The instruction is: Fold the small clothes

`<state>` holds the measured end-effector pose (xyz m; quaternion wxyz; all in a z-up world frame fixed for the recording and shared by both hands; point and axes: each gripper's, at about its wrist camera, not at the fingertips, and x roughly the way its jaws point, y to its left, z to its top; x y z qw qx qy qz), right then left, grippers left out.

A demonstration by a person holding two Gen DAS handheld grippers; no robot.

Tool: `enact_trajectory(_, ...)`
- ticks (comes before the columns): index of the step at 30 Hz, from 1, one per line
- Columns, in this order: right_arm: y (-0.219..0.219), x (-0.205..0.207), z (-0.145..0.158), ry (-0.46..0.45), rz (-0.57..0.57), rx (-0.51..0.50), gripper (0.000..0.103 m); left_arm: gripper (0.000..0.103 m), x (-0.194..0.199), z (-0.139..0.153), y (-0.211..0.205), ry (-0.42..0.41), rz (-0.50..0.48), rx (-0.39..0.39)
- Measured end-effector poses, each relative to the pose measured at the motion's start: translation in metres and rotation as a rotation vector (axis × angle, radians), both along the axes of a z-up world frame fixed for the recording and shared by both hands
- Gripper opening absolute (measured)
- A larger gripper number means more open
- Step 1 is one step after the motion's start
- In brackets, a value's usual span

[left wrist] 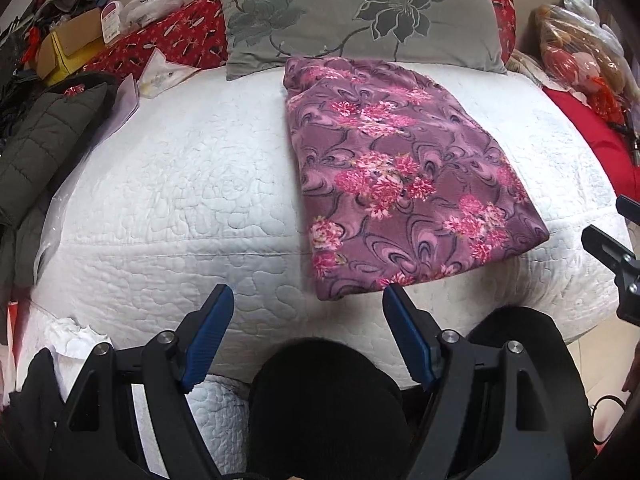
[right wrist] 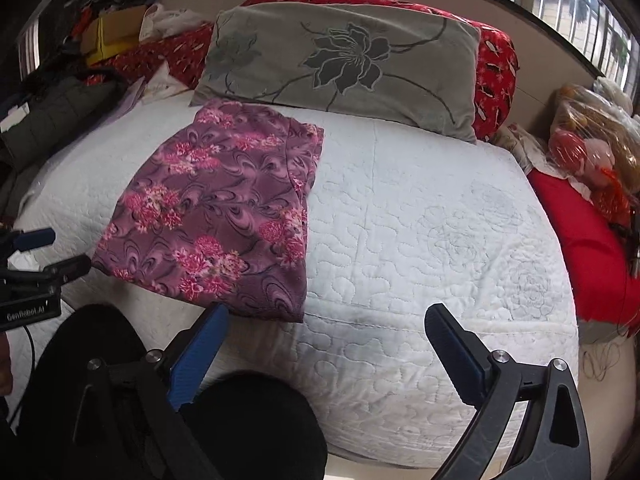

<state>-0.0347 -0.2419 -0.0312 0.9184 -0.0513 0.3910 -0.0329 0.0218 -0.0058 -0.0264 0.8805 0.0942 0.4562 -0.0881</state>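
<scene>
Blue ribbed pads [left wrist: 208,340], quilted mattress [left wrist: 180,200]

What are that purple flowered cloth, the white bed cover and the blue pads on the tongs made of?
Purple flowered cloth: looks like soft, matte knit or fleece fabric; it lies limp with rounded folded edges. White bed cover: quilted textile, probably padded cotton or polyester, judging by its stitched puffy pattern. Blue pads: likely rubber or ribbed plastic, matte with fine ridges; which one is unclear.

The folded garment [left wrist: 404,176] is purple with pink flowers, the quilt [left wrist: 180,184] white, and the pillow [left wrist: 360,12] at twelve o'clock grey with dark flowers.
</scene>
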Motion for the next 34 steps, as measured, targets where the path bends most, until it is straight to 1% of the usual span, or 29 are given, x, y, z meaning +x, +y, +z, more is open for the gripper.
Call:
enact_trajectory(5, 0.000, -0.004, 0.002, -0.020, -0.016, 0.003, 0.101, 0.077, -0.005, 0.006, -0.003, -0.030, -0.007, -0.006)
enact_trajectory(11, -0.008, -0.005, 0.009, -0.053, -0.043, 0.022, 0.101, 0.077, -0.008, 0.012, -0.007, -0.047, -0.012, -0.026)
enact_trajectory(15, -0.013, -0.007, 0.013, -0.068, -0.059, 0.034, 0.101, 0.077, -0.010, 0.017, -0.010, -0.045, -0.022, -0.059)
enact_trajectory(20, -0.018, -0.007, 0.012, -0.061, -0.072, 0.049, 0.101, 0.077, -0.013, 0.018, -0.016, -0.036, -0.043, -0.080)
enact_trajectory(28, -0.021, -0.006, 0.011, -0.056, -0.081, 0.059, 0.101, 0.077, -0.021, 0.026, -0.029, -0.053, -0.081, -0.100)
enact_trajectory(31, -0.024, -0.005, 0.011, -0.053, -0.087, 0.065, 0.101, 0.077, -0.022, 0.028, -0.032, -0.064, -0.090, -0.101)
enact_trajectory(34, -0.027, -0.006, 0.010, -0.050, -0.098, 0.072, 0.101, 0.077, -0.023, 0.027, -0.036, -0.052, -0.094, -0.096)
